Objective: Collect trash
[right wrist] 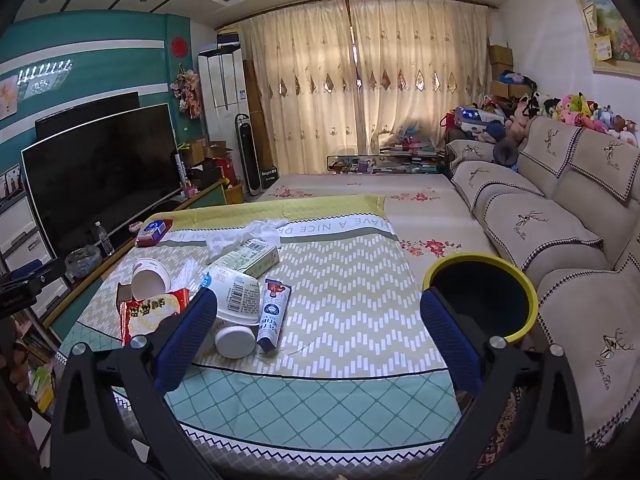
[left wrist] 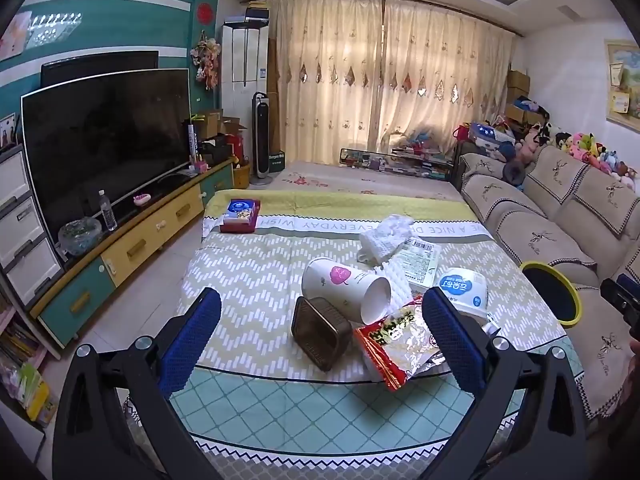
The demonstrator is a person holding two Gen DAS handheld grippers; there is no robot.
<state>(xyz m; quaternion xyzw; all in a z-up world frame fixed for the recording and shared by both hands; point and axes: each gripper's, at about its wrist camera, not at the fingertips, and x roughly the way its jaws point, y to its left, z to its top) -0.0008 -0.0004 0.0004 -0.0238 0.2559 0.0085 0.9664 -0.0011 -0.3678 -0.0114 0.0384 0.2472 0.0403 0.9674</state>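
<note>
- Both grippers hang over the near edge of the tabletop [right wrist: 352, 304] with nothing between the fingers: the left gripper [left wrist: 320, 338] stands wide, and so does the right gripper [right wrist: 318, 340]
- The trash lies in one heap on the patterned cloth: a tipped paper cup [left wrist: 346, 286], a dark plastic tray [left wrist: 320, 332], a red snack wrapper [left wrist: 394, 346], a white tub [left wrist: 464, 290], a flat carton [left wrist: 420, 258] and crumpled white plastic [left wrist: 386, 232]
- The bin [right wrist: 480, 300], black inside with a yellow rim, stands off the right side of the tabletop, against the sofa [right wrist: 560, 240]
- Risk, as a judgement: the pieces overlap, so closing on one could drag a neighbour or shove it towards the edge; the wrapper looks thin and slippery and may slide out of a wide grip
- The cup lies on its side and could roll off if nudged
- A drop aimed short of the bin would land between tabletop and sofa
- Only the right wrist view shows a toothpaste tube [right wrist: 274, 312] and a round white lid [right wrist: 235, 341] beside the tub, and the whole mouth of the bin
- Only the left wrist view shows the dark tray whole; there the bin is partly cut off and a tissue box [left wrist: 240, 216] sits apart at the far corner
</note>
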